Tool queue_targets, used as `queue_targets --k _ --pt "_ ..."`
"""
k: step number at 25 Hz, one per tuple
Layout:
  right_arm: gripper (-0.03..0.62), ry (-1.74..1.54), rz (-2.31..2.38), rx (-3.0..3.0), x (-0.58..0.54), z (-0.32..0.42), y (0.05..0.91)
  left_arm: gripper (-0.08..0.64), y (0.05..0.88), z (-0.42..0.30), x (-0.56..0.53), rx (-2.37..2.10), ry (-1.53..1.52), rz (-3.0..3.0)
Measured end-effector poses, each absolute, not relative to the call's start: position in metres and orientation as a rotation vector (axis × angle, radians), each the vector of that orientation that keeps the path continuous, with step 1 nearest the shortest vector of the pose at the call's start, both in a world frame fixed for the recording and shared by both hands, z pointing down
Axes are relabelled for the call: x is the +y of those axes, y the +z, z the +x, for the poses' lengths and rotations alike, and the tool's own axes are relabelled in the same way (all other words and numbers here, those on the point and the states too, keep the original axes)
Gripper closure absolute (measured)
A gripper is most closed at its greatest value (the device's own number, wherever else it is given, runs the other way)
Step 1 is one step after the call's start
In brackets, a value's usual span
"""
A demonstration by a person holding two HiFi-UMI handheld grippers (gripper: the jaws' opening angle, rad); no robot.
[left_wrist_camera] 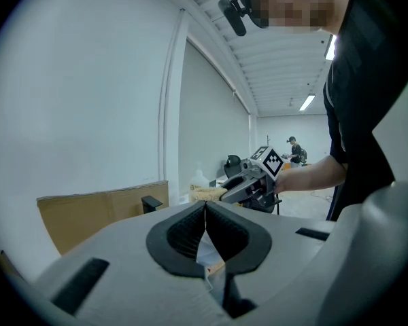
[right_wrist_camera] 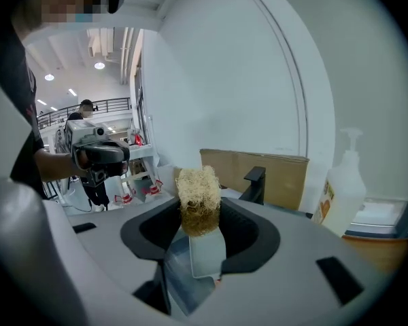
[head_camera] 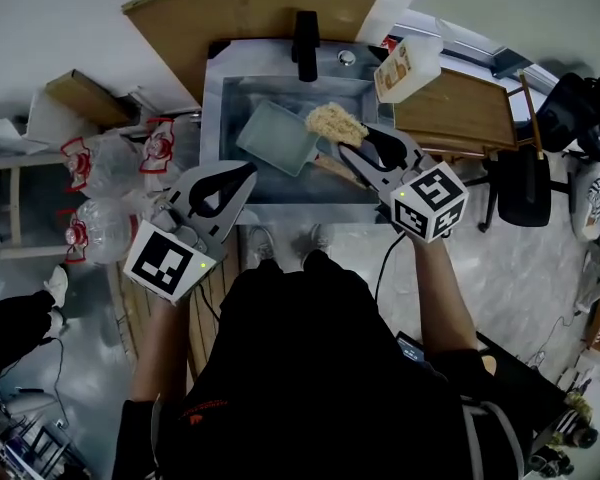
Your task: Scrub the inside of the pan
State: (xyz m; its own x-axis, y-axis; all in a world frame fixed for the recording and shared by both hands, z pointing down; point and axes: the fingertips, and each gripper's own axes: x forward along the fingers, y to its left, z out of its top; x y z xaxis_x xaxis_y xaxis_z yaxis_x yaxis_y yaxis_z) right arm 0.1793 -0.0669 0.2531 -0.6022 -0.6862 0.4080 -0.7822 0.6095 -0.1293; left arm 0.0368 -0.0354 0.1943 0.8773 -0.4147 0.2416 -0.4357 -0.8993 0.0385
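A pale square pan (head_camera: pixel 277 136) lies tilted in the steel sink (head_camera: pixel 225 128), its wooden handle pointing toward the front right. My right gripper (head_camera: pixel 348 140) is shut on a tan fibrous scrubber (head_camera: pixel 335 123), held above the pan's right edge. In the right gripper view the scrubber (right_wrist_camera: pixel 198 201) stands pinched between the jaws, with the pan (right_wrist_camera: pixel 205 255) seen below it. My left gripper (head_camera: pixel 242 175) hovers over the sink's front left rim, shut with nothing in it; its view shows the jaws (left_wrist_camera: pixel 205 209) meeting at the tips.
A black faucet (head_camera: pixel 306 44) stands at the sink's back. A white soap bottle (head_camera: pixel 406 68) sits on the wooden counter (head_camera: pixel 460 108) at right. Clear plastic bottles with red labels (head_camera: pixel 110 163) lie at left. Cardboard (head_camera: pixel 240 13) backs the sink.
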Motion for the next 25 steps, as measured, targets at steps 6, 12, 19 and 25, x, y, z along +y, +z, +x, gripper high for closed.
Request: queue_targets --k 6,12,19,25 --pt "0.411 0.425 1.202 -2.553 -0.058 0.174 0.24 0.54 0.191 0.036 -0.036 -0.668 0.334 2.967" --pt "0.411 0.421 1.199 -2.572 -0.055 0.167 0.231 0.54 0.187 0.035 -0.039 -0.673 0.312 2.967" --pt "0.413 0.422 1.198 -2.59 -0.057 0.16 0.224 0.54 0.19 0.032 -0.043 -0.671 0.3 2.956" --pt "0.414 0.423 1.196 -2.593 -0.062 0.156 0.224 0.54 0.195 0.032 -0.049 -0.665 0.3 2.949"
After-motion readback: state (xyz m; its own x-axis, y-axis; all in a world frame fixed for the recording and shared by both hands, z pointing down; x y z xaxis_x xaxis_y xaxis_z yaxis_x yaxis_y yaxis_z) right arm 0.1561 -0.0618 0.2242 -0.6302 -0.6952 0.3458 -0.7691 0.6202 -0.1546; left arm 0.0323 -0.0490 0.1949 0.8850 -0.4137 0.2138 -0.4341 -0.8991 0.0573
